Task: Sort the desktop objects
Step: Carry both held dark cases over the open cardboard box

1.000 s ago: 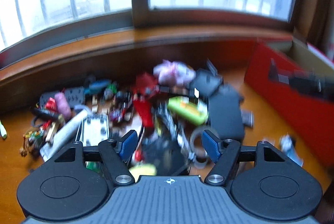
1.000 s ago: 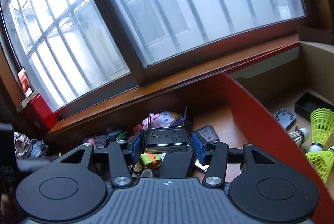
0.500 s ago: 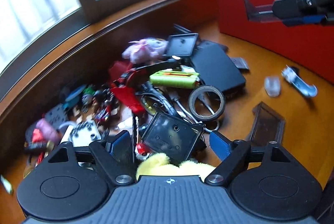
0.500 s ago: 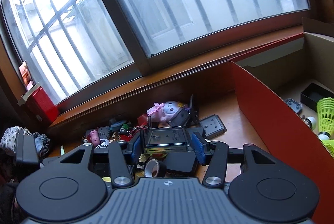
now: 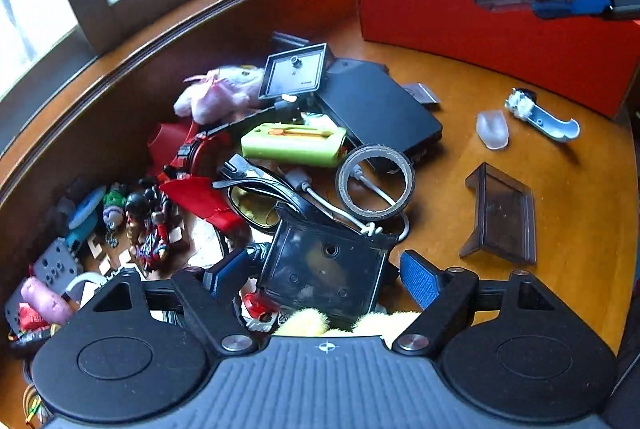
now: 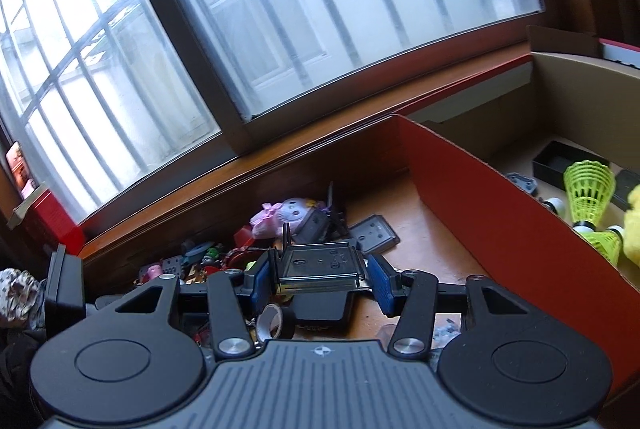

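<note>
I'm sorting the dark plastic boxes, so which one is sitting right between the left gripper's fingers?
The smoky square box lying tilted on the pile, between the left gripper. The flat black case lies farther back.

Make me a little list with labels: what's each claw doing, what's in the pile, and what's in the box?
left claw: over a dark square case, pads not pressing it, jaws just been closing
right claw: shut on a clear plastic tray
pile: green case, tape roll, pink plush, glasses
box: green shuttlecocks
</note>
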Demonstrator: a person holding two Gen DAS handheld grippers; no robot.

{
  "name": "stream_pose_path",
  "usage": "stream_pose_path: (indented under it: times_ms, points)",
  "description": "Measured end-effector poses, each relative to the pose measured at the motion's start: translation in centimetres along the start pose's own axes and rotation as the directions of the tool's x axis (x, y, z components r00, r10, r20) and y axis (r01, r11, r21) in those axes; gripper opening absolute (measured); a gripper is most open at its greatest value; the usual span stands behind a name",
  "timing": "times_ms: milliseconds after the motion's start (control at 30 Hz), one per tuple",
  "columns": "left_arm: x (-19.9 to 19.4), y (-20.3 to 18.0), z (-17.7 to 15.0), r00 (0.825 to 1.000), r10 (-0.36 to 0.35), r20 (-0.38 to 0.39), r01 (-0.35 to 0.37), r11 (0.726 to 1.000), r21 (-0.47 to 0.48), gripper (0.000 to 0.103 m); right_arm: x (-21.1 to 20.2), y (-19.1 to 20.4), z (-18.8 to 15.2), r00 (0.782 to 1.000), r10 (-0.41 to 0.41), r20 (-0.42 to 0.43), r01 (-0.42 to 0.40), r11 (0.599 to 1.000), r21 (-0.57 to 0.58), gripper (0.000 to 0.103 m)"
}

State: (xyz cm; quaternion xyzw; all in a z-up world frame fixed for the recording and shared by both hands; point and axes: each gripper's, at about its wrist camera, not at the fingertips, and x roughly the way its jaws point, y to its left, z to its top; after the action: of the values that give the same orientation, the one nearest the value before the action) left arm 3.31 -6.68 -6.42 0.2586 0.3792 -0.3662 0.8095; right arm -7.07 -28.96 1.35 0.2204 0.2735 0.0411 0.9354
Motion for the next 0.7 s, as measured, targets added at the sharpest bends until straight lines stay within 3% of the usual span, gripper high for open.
stream_pose_path:
  times_ms: [33,67,367,700]
  points:
    - [-0.2,0.1,-0.1,1.0,-0.007,0.011,0.007,1.0,-0.006,0.074,0.0,0.0,0.0,1.0,-0.008,0.004,0.008,1.0,0.003,0.052]
    - [-0.4,0.3,-0.1,1.0,-0.016,0.019,0.016,1.0,-0.019,0.062,0.0,0.1,-0.1,1.0,-0.014,0.008,0.014,1.0,0.005,0.052]
    - [-2.8,1.1,-0.5,0.995,-0.036,0.093,0.048,0.991,-0.126,0.062,0.6,0.9,-0.1,1.0,-0.014,0.005,0.014,1.0,-0.008,0.052]
    - [-6.2,0.5,1.5,0.977,0.032,0.212,0.022,0.969,-0.248,0.062,0.9,1.7,0.2,0.999,0.033,-0.027,-0.034,0.998,-0.054,0.052]
